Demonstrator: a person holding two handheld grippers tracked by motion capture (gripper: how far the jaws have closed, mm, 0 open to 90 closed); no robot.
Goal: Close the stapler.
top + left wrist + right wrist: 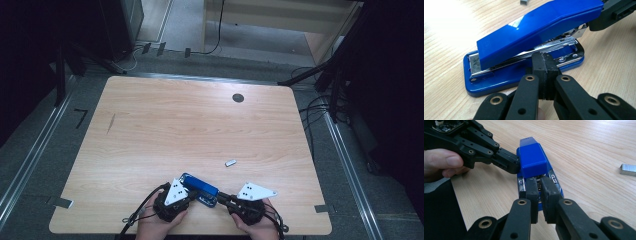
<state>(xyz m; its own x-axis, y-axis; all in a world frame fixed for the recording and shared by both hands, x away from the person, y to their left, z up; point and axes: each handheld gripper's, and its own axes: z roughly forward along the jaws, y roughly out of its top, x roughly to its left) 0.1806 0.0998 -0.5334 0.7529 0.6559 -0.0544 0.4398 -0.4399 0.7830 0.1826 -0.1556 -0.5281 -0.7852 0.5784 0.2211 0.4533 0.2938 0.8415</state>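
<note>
Right now I have the blue stapler (200, 189) near the table's (190, 125) front edge. My left gripper (544, 75), pads pressed together, touches the stapler's side; my right gripper (540, 195) pinches its rear hinge end. A staple strip (230, 163) lies just beyond the stapler.

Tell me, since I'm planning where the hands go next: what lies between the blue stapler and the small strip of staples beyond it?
Nothing: in the high view, bare wood of the table separates the stapler from the staple strip.
</note>
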